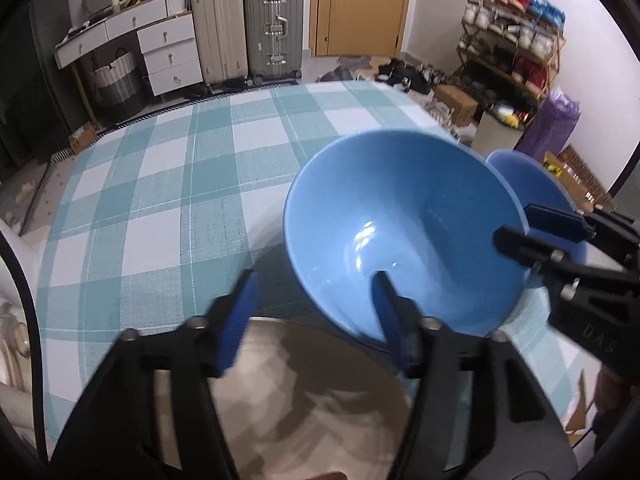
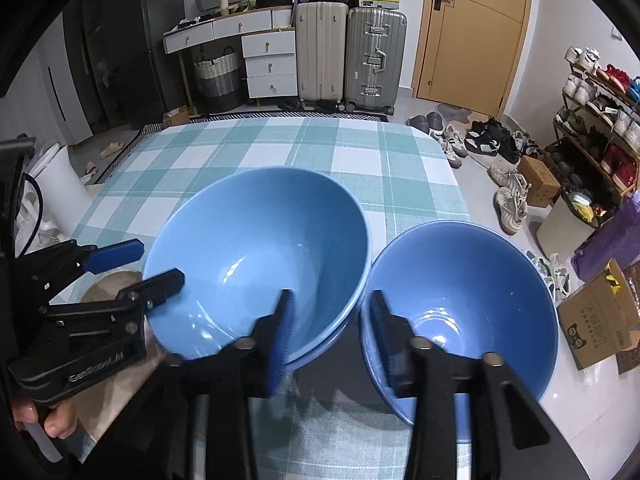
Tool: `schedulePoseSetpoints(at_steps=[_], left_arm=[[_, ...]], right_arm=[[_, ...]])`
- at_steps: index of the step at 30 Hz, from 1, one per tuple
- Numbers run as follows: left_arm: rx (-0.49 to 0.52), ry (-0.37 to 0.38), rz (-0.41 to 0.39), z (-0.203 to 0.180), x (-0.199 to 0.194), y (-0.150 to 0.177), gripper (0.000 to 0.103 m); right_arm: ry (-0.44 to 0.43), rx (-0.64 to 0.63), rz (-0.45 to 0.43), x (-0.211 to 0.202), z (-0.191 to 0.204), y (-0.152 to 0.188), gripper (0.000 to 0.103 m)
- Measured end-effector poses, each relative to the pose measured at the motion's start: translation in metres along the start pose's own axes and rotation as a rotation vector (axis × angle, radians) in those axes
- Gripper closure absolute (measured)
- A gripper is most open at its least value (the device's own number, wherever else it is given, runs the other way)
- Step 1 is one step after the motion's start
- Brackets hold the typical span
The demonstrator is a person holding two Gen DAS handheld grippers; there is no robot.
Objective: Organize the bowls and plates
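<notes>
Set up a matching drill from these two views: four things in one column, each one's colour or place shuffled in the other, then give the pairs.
Things:
1. big bowl
2. small bowl
3. plate
4. tablecloth

Colour or place:
a. beige, left of both bowls
b. teal and white checks
c. blue, between the plate and the other bowl
d. blue, nearest the table's right edge

Pairs: 1-c, 2-d, 3-a, 4-b

1. Left tongs [image 1: 316,300]: jaws apart, angled steeply down, pads blurred.
2. Right tongs [image 2: 332,320]: jaws apart, same steep downward tilt.
3. Bare fingers [image 2: 56,424] wrap the left handle, seen low in the right wrist view.
</notes>
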State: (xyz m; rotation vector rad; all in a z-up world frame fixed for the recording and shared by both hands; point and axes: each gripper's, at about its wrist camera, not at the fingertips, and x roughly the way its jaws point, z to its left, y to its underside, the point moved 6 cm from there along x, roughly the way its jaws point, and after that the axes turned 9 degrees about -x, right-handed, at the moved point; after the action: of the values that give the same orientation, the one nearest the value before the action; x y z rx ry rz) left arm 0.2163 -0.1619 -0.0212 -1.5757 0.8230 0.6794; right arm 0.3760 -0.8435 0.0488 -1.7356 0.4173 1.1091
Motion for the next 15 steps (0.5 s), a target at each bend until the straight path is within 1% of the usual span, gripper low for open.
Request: schedulePoseSetpoints(at_steps=[1, 3, 5, 6, 8, 9, 10, 11, 15], left_arm=[[-0.008, 0.003, -0.01, 0.001, -0.004, 0.0, 0.032], [-0.02, 0.005, -0.023, 0.002, -0.011, -0.002, 0.022], [-0.036, 0.023, -0.032, 0.004, -0.019, -0.004, 0.022], [-0.042, 0.031, -0.032, 0.004, -0.022, -0.004, 0.021], [-0.049, 0.045, -0.038, 0.003, -0.029, -0.004, 0.014], [-0.051, 0.049, -0.043, 0.002, -0.033, -0.004, 0.007], [-0.055, 0.055, -0.052, 0.002, -0.038, -0.004, 0.001], [-0.06, 0.063, -0.061, 0.001, -0.042, -0.004, 0.001], [-0.079, 0.084, -0.058, -0.002, -0.052, 0.0, 0.001]], right_arm=[[-0.004, 0.006, -0.009, -0.002, -0.001, 0.0, 0.042], [-0.004, 0.02, -0.027, -0.006, -0.004, -0.001, 0.025], [-0.017, 0.046, -0.045, -0.012, -0.008, -0.001, 0.016], [-0.025, 0.058, -0.05, -0.015, -0.011, 0.0, 0.014], [-0.032, 0.071, -0.052, -0.018, -0.015, 0.0, 0.011], [-0.03, 0.074, -0.053, -0.02, -0.017, 0.0, 0.007], [-0.028, 0.078, -0.057, -0.022, -0.018, 0.0, 0.005], [-0.027, 0.082, -0.062, -0.024, -0.02, 0.0, 0.003], [-0.028, 0.099, -0.076, -0.033, -0.025, 0.003, 0.002]])
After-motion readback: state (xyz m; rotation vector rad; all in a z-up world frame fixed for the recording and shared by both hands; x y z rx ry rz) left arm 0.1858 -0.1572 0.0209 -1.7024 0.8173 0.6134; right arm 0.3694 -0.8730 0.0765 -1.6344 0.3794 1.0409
